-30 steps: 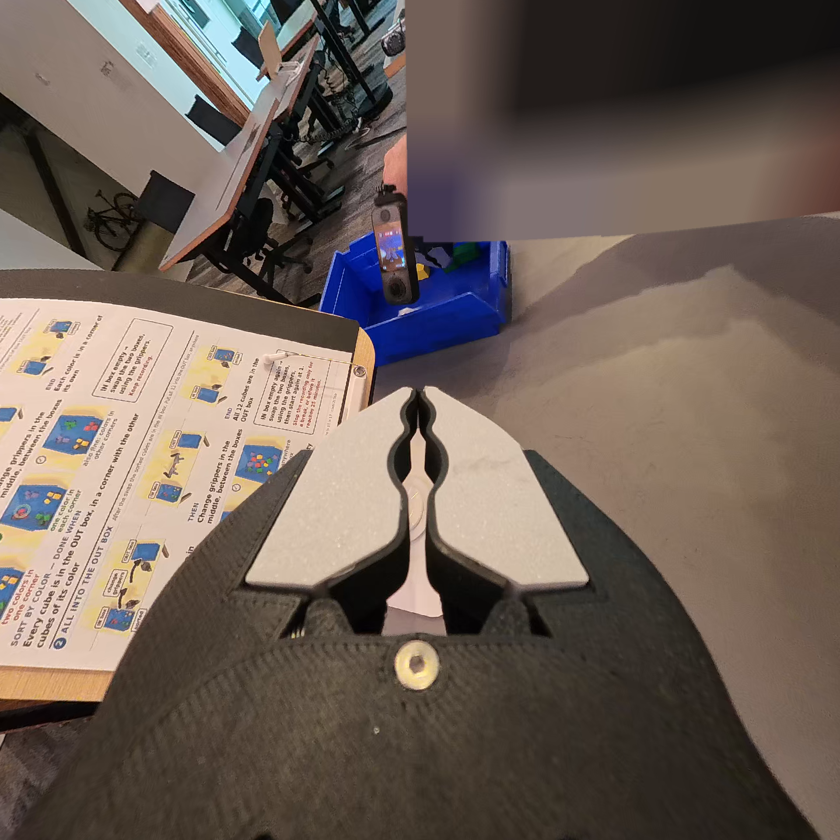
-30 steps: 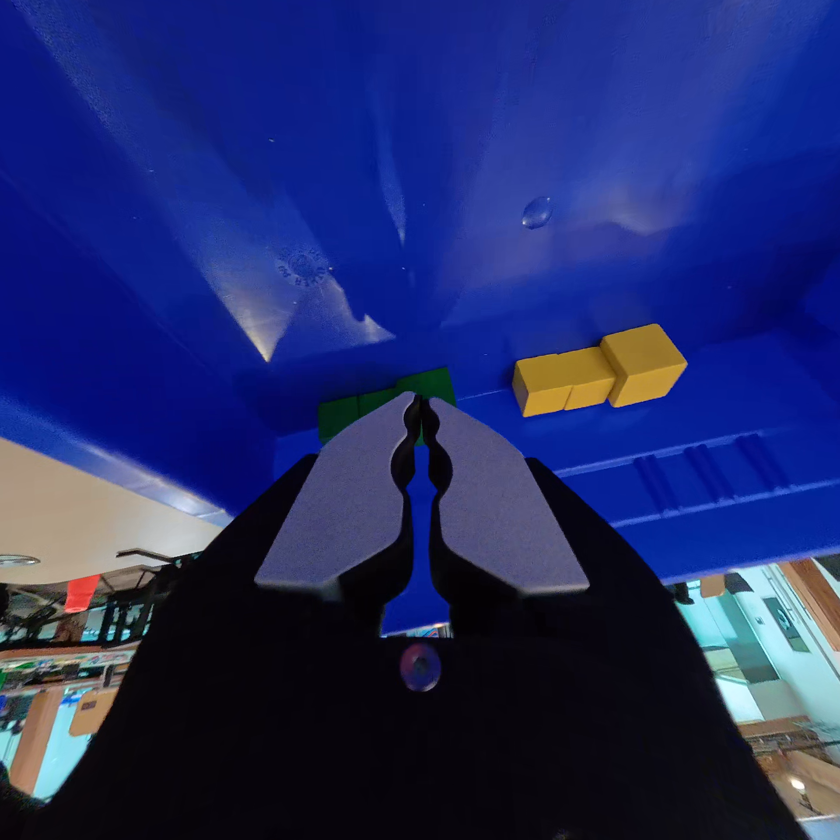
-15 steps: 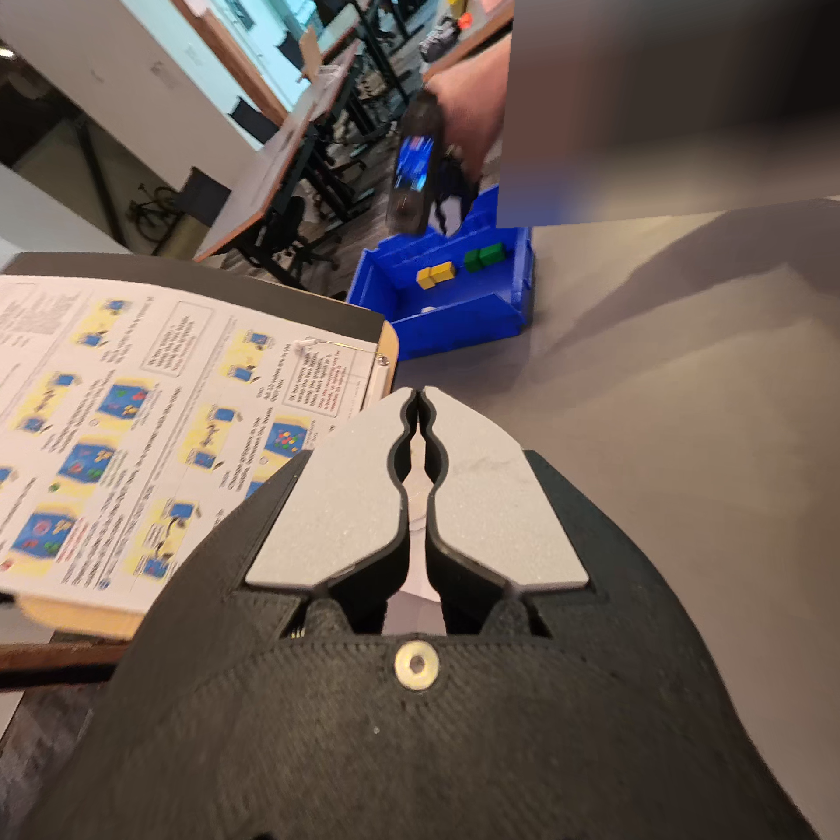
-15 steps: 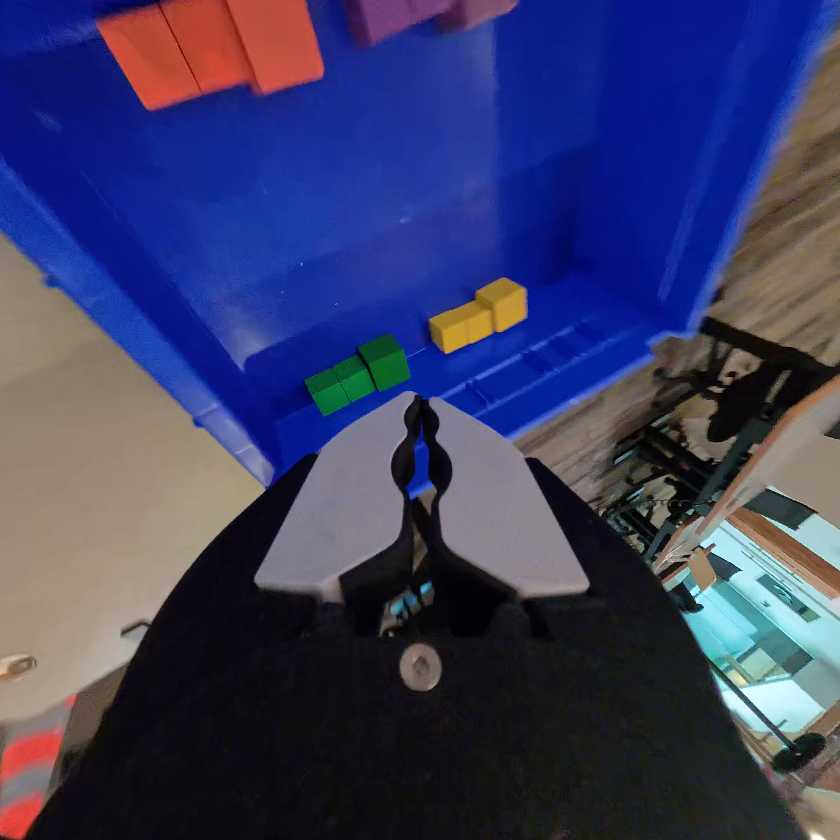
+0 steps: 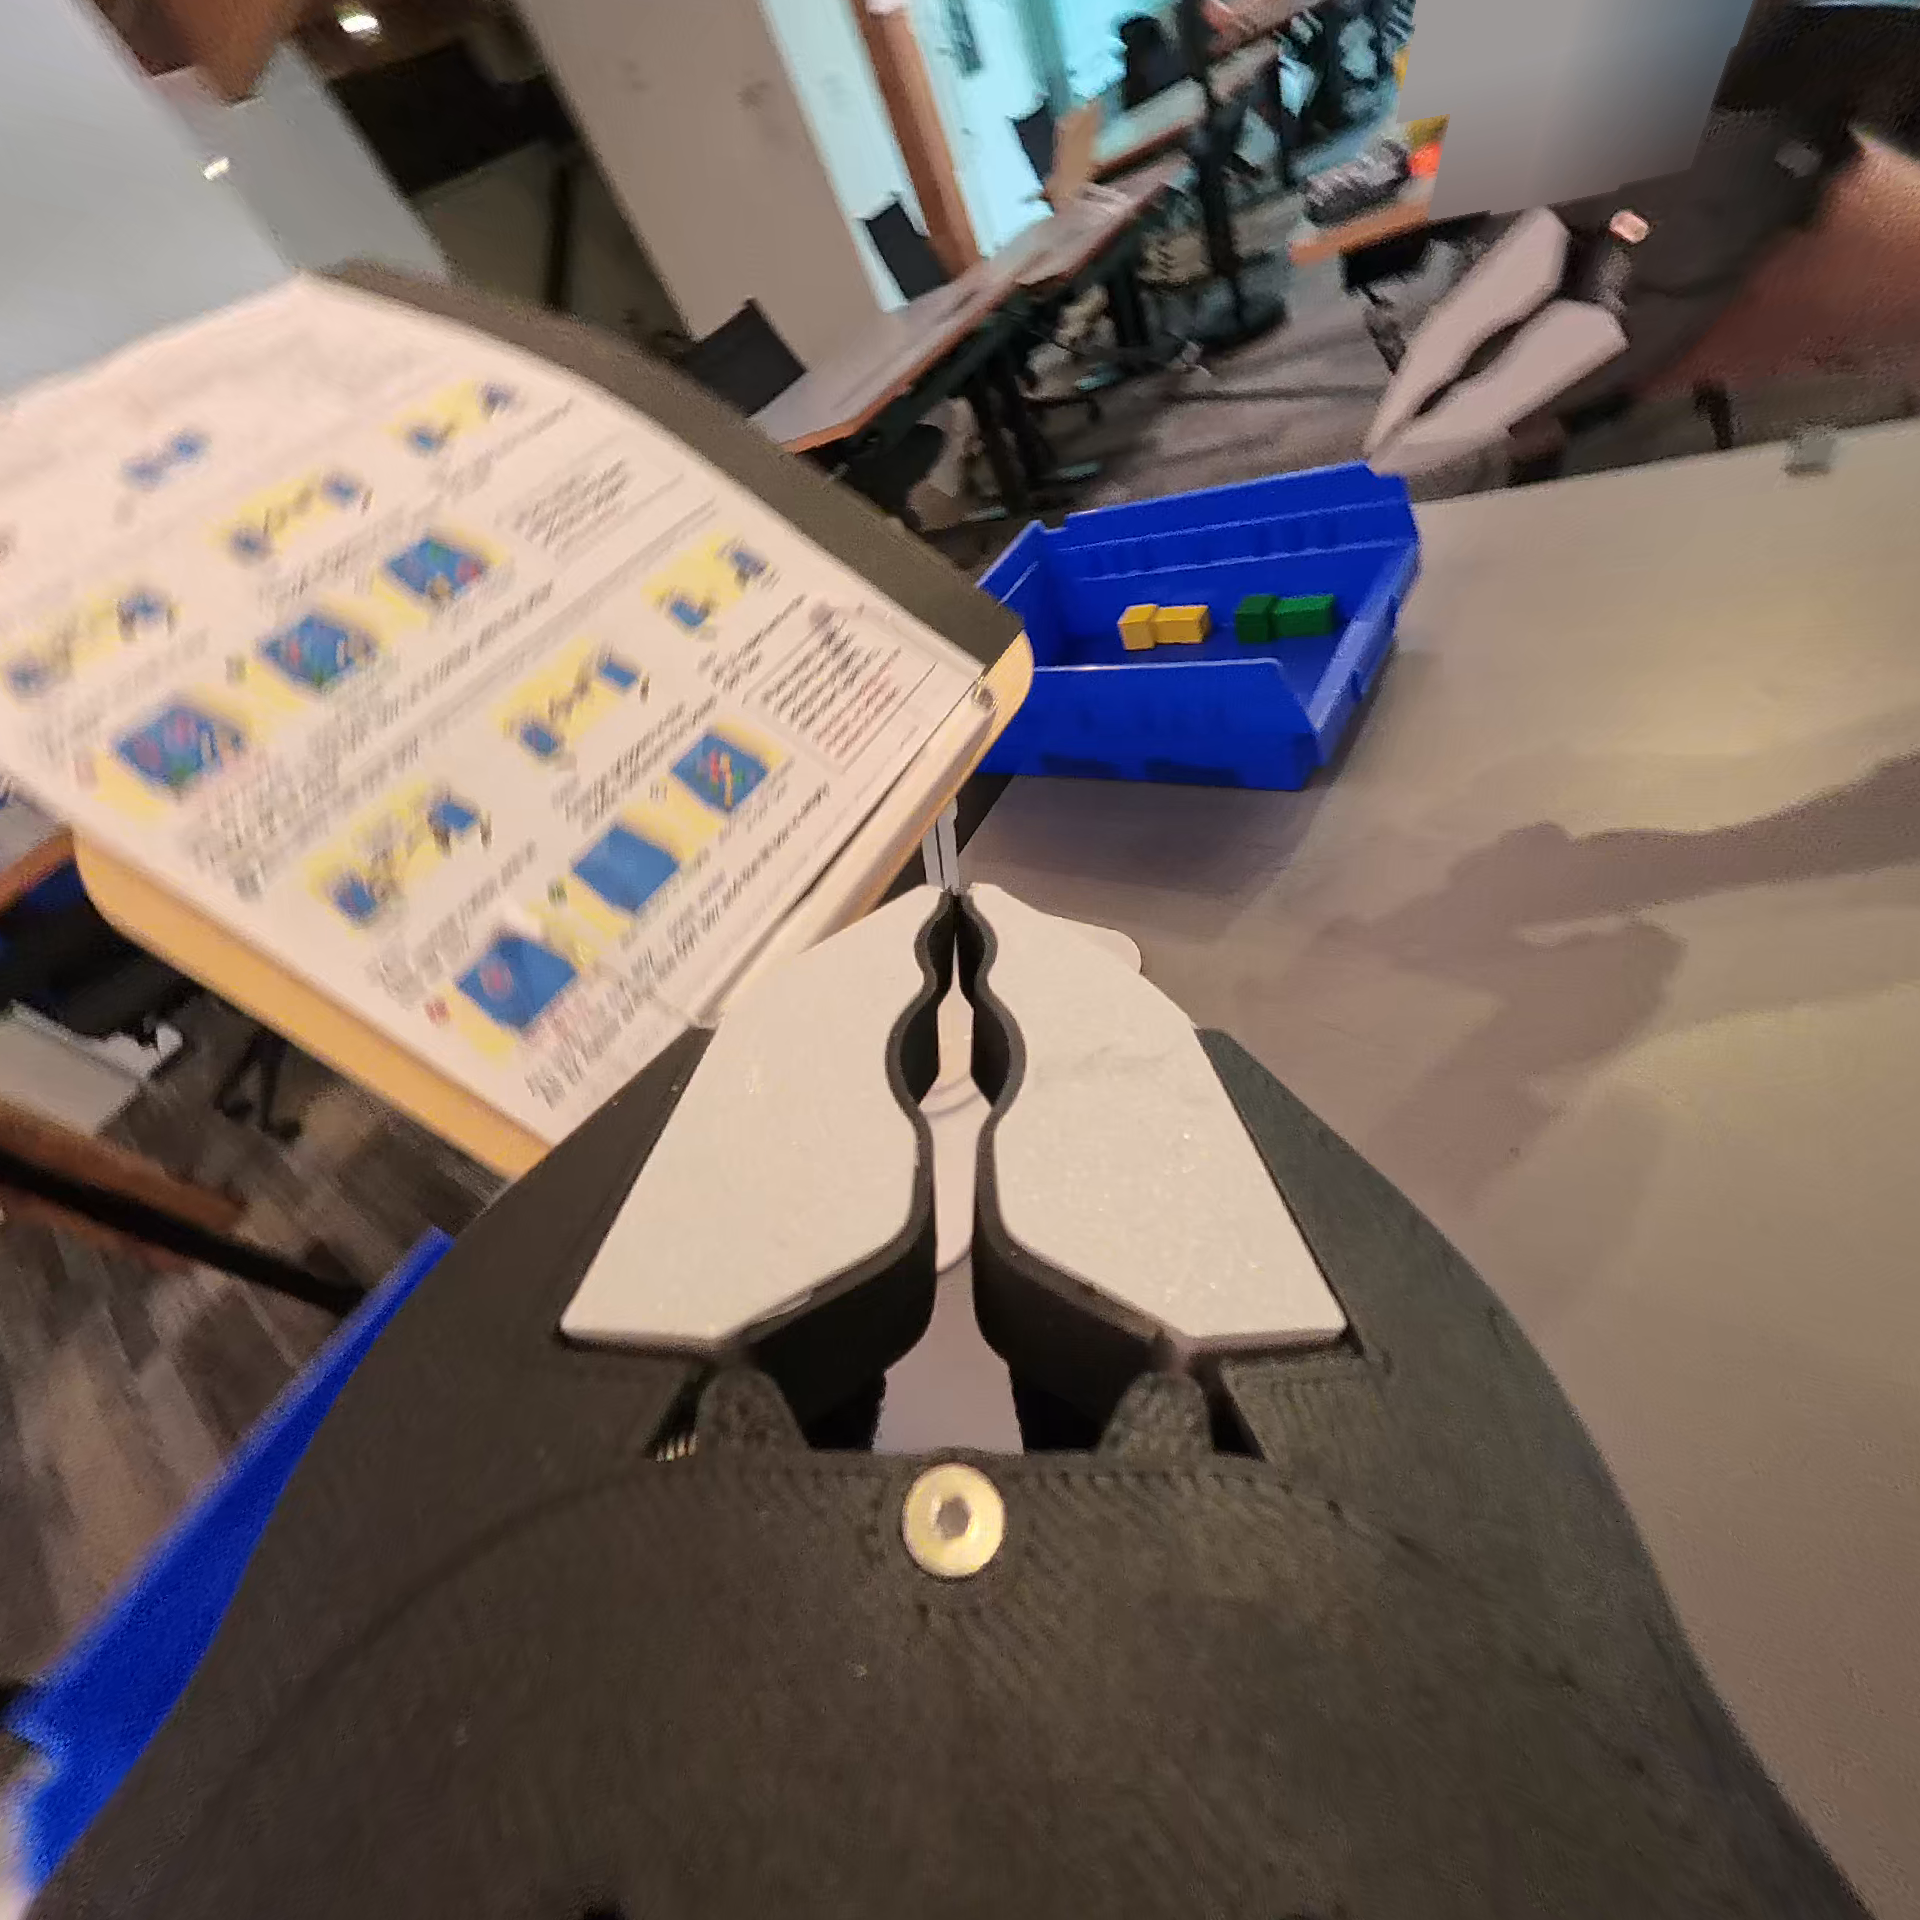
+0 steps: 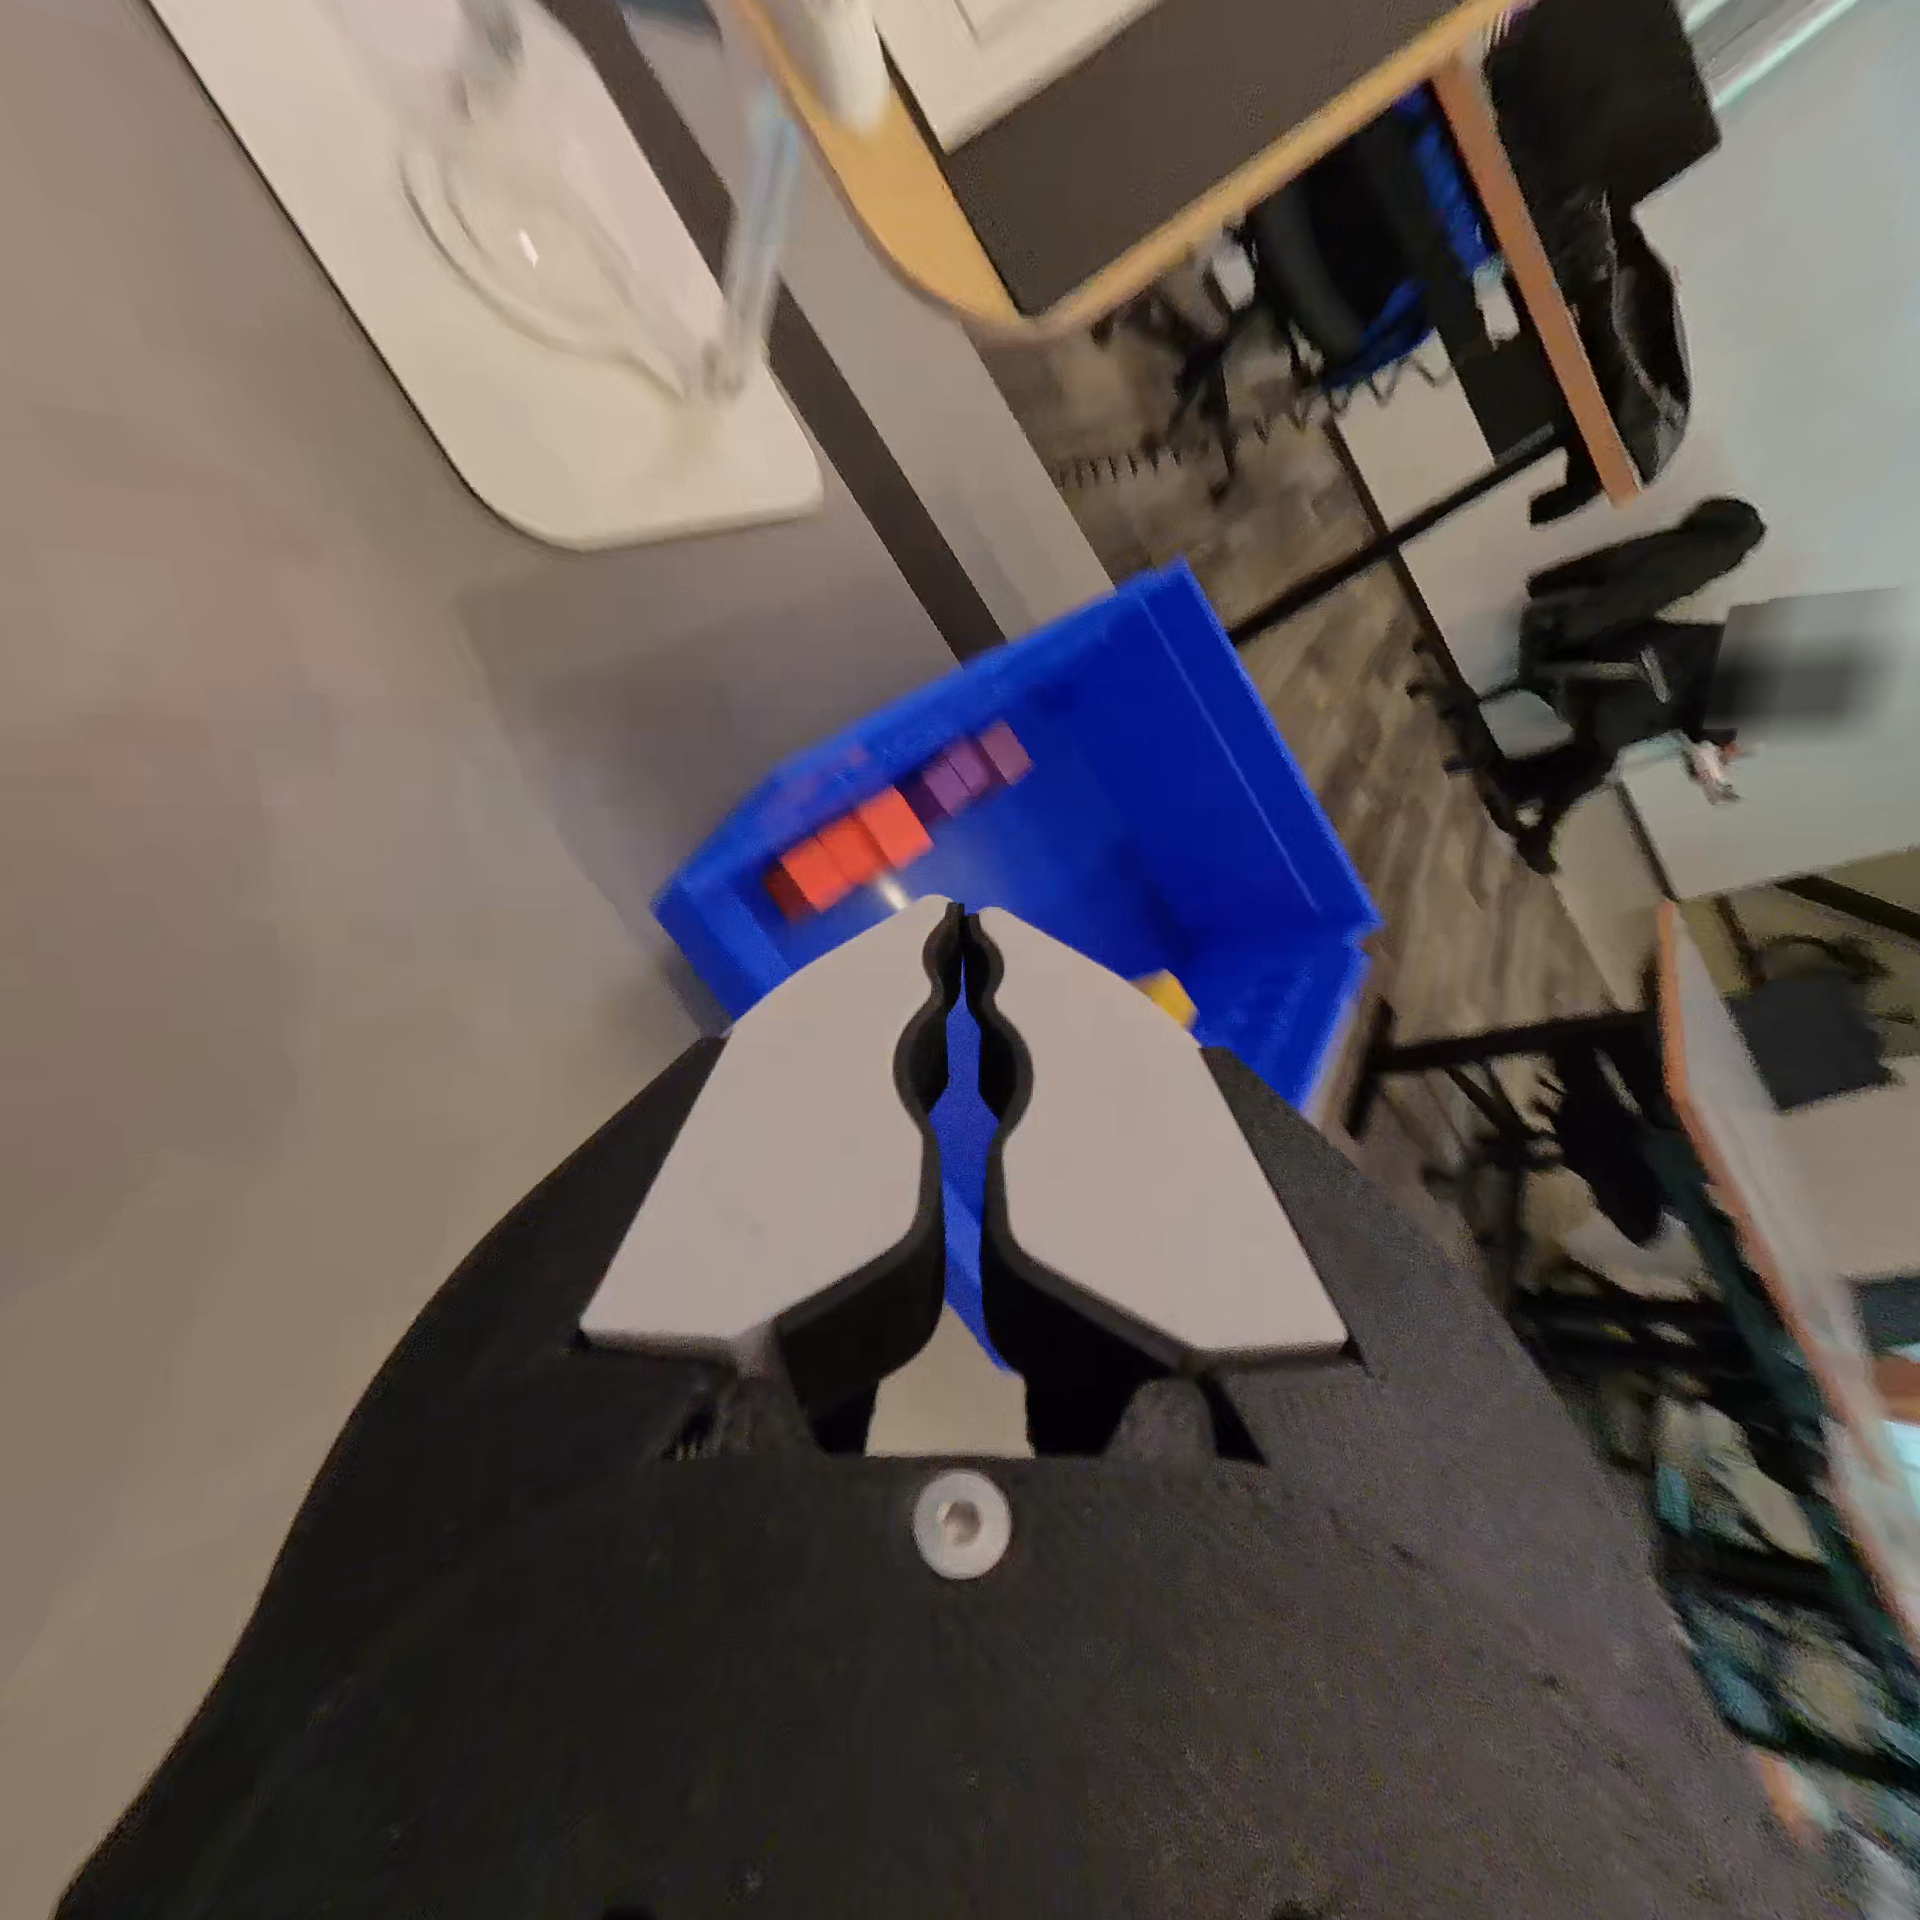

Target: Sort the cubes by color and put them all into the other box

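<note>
A blue box [image 5: 1351, 686] stands on the grey table [image 5: 1558, 1039] at its far edge. Yellow cubes [image 5: 1164, 625] and green cubes [image 5: 1284, 617] sit in a row along its far wall. In the right wrist view the same box [image 6: 1278, 831] shows red cubes [image 6: 847, 852], purple cubes [image 6: 971, 771] and one yellow cube [image 6: 1169, 1000]. My left gripper [image 5: 954, 914] is shut and empty, well short of the box. My right gripper [image 6: 958, 920] is shut and empty, raised above and back from the box; it also shows far off in the left wrist view [image 5: 1496, 353].
A board with a printed instruction sheet [image 5: 447, 665] stands left of the box. A blue edge [image 5: 197, 1538] of another box shows at lower left. A white mat with a clear glass vessel [image 6: 582, 249] lies on the table. Desks and chairs [image 6: 1621, 644] stand beyond the table edge. The gap from one gripper's tips to the other's is roughly 35 cm.
My right gripper has pulled up and out of the box and away from it, turning. My left gripper has moved left and back, so the box and sheet look farther off.
</note>
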Demonstrator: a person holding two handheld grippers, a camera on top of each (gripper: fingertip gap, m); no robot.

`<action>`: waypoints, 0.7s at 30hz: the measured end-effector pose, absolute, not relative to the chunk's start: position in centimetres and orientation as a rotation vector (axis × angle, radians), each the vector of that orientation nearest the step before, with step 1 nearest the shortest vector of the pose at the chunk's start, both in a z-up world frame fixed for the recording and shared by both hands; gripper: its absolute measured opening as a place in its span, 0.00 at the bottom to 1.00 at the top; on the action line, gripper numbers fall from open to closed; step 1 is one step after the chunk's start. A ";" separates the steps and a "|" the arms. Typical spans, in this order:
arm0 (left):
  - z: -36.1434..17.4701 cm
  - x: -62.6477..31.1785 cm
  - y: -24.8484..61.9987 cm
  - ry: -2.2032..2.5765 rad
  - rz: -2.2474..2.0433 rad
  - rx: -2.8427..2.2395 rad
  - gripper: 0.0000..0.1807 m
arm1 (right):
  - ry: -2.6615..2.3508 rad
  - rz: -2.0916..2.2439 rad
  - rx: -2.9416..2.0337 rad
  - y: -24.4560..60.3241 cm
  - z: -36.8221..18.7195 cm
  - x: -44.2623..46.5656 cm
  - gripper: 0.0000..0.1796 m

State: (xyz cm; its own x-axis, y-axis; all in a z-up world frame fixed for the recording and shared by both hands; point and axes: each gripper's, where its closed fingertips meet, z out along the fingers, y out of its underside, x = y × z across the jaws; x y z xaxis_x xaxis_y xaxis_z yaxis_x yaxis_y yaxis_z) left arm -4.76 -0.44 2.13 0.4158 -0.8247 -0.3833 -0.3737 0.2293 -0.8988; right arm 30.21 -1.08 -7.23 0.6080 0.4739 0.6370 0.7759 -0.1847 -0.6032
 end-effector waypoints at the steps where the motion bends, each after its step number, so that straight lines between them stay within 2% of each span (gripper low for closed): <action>1: 1.3 -5.2 -0.3 1.128 -0.457 -1.384 0.00 | -0.979 -0.313 -1.803 -1.2 -7.7 29.0 0.00; 4: -2.3 -5.6 -0.2 1.003 -0.579 -1.432 0.00 | -0.889 -0.158 -1.695 -1.1 -8.7 25.1 0.00; 8: -7.8 -6.8 1.4 0.883 -0.400 -1.465 0.03 | -0.916 -0.105 -1.554 -0.9 -10.0 19.9 0.03; 13: -10.1 -6.7 2.2 0.919 -0.222 -1.448 0.05 | -1.029 -0.197 -1.445 -1.5 -11.6 16.5 0.08; 16: -10.5 -6.5 2.3 0.902 -0.253 -1.461 0.12 | -1.061 -0.232 -1.422 -1.6 -12.7 16.3 0.14; 21: -12.3 -5.1 2.4 0.963 -0.205 -1.470 0.32 | -1.116 -0.220 -1.457 -1.1 -14.9 16.5 0.21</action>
State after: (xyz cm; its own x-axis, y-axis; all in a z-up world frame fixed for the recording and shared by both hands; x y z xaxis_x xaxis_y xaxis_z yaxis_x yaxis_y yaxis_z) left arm -5.10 2.38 -12.31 0.6292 -0.6553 -0.4180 -0.4278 0.1572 -0.8901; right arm 16.46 -1.08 -14.88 0.5178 0.4913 0.7004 0.7208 0.1905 -0.6665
